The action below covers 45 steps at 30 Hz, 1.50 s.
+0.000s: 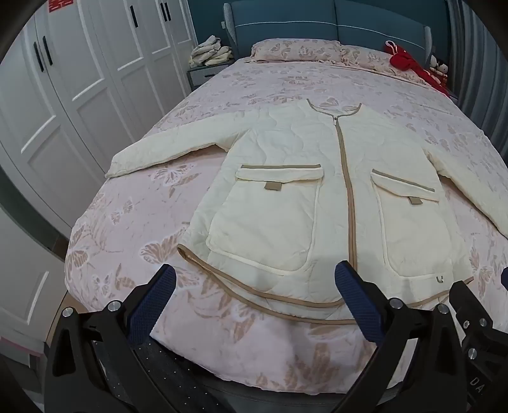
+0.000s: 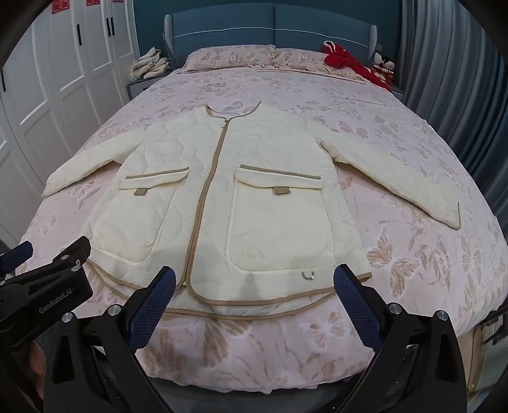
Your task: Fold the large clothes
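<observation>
Cream jacket (image 2: 241, 197) lies flat — collar toward headboard (image 2: 273, 28), hem nearest

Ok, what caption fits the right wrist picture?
Cream jacket spread flat on the bed, right gripper open above its hem.

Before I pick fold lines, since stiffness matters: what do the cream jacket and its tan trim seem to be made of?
The cream jacket looks like soft quilted padded fabric with a matte finish: wavy stitch lines puff its surface. The tan trim along the zip, hem and pocket flaps looks like flat woven binding tape, also matte. The fibre cannot be told.
</observation>
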Each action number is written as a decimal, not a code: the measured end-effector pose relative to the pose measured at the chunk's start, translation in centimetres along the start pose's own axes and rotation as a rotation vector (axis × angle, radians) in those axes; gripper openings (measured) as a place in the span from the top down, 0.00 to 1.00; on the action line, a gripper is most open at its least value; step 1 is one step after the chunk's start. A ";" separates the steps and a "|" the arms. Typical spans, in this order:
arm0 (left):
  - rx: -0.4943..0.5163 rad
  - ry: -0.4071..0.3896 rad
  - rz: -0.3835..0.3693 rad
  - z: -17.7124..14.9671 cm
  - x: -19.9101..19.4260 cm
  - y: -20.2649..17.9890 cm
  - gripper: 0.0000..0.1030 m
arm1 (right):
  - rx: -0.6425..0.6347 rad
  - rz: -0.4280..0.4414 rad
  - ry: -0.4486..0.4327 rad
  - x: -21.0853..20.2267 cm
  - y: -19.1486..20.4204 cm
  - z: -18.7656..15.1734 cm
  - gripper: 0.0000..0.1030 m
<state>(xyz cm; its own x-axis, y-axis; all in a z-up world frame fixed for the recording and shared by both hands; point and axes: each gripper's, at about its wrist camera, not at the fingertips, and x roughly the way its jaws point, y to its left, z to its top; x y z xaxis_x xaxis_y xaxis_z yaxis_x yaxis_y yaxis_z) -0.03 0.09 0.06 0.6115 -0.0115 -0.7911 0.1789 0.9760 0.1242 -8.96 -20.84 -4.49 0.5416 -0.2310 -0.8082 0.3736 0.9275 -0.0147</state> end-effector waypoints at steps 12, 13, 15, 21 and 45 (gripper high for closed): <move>0.005 0.004 0.003 0.0 0.0 0.0 0.05 | -0.013 0.002 -0.012 -0.1 1.0 -0.2 0.05; 0.006 0.004 0.006 -0.1 0.0 0.0 0.05 | -0.015 -0.001 -0.011 -0.2 1.0 -0.2 0.05; 0.004 0.002 0.008 -0.1 -0.1 0.1 0.05 | -0.016 0.004 -0.010 -0.2 1.0 -0.3 0.05; 0.005 0.005 0.008 -0.3 -0.2 0.1 0.05 | -0.022 0.014 -0.011 -0.4 1.1 0.0 0.05; 0.002 0.002 0.010 -0.4 -0.7 0.7 0.05 | -0.025 0.022 -0.019 -0.8 1.3 -0.2 0.05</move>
<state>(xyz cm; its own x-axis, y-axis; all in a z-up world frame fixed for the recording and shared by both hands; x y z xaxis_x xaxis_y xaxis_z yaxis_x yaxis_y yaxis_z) -0.67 0.89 0.46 0.6117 -0.0012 -0.7911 0.1745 0.9756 0.1335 -9.11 -19.40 -3.97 0.5635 -0.2156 -0.7975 0.3428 0.9393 -0.0116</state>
